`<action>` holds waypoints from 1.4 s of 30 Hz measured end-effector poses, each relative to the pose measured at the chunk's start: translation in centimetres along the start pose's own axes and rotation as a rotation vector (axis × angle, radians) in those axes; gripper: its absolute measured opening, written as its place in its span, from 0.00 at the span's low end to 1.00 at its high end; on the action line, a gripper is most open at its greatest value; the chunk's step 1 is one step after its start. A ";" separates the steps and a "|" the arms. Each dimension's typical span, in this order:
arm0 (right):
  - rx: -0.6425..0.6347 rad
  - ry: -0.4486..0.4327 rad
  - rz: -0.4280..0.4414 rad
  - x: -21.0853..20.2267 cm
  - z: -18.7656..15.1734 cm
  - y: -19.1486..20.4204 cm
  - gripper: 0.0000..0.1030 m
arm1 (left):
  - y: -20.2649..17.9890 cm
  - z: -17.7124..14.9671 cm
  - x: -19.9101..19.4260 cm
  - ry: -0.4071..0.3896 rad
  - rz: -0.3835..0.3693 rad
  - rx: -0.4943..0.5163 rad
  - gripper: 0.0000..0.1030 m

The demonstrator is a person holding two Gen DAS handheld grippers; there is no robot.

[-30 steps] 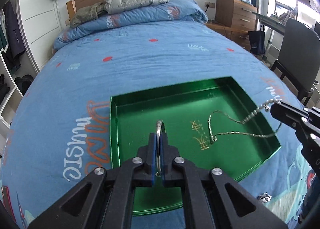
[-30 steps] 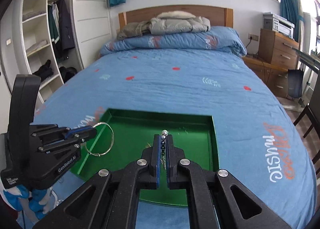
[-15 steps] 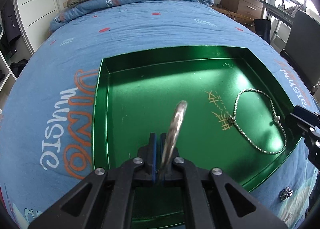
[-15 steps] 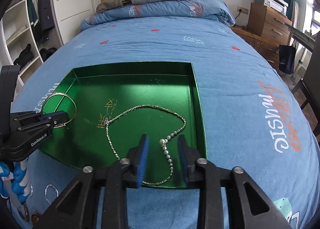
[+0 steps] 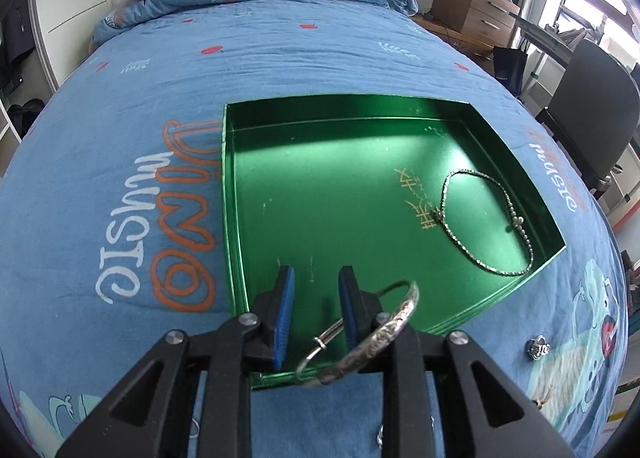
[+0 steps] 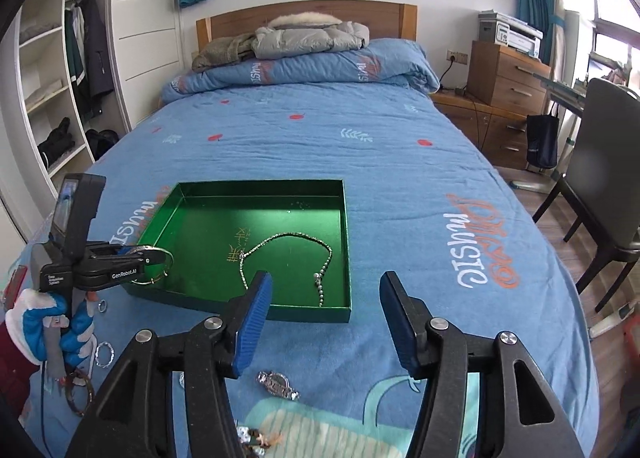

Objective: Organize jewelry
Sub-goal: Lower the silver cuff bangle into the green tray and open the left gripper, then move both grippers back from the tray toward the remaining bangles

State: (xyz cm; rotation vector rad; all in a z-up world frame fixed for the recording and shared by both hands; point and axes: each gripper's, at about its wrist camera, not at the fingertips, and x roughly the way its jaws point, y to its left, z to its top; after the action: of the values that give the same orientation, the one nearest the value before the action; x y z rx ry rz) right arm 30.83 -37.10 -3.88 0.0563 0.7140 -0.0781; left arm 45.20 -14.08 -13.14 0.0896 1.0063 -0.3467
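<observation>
The bangle (image 5: 372, 342) hangs on the right finger of the left hand-held gripper (image 5: 316, 298), jaws spread, over the tray's (image 5: 230, 218) near edge. It could snag and ride off with the finger, or tip outside onto the bed (image 5: 320, 46). One necklace (image 5: 486, 218) lies in the tray. The right hand-held gripper (image 6: 324, 302) is spread wide and empty, above one watch (image 6: 278, 380). At least two small rings (image 6: 105, 354) sit beside the tray on the left; other bits are too small to count

Left tool (image 5: 313, 290) jaws parted, gloved left hand (image 6: 48, 328) gripping its handle; right tool (image 6: 326, 294) jaws spread wide.
</observation>
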 end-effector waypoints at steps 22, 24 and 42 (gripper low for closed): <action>0.064 -0.034 -0.075 -6.5 -2.8 -2.4 0.61 | 3.0 4.1 0.8 0.018 0.033 -0.082 0.34; 0.066 -0.039 -0.072 -6.4 -2.9 -2.3 0.61 | 3.1 3.5 -0.7 -0.013 0.040 -0.073 0.34; 0.090 -0.165 0.015 -17.5 -7.6 0.5 0.78 | 5.2 -12.2 -24.0 -0.289 0.150 -0.082 0.34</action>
State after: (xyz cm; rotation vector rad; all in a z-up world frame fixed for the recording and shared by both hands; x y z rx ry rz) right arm 12.70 -35.07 1.87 0.1398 0.5450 -0.0997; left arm 25.37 -0.47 0.05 0.0384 0.7221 -0.1743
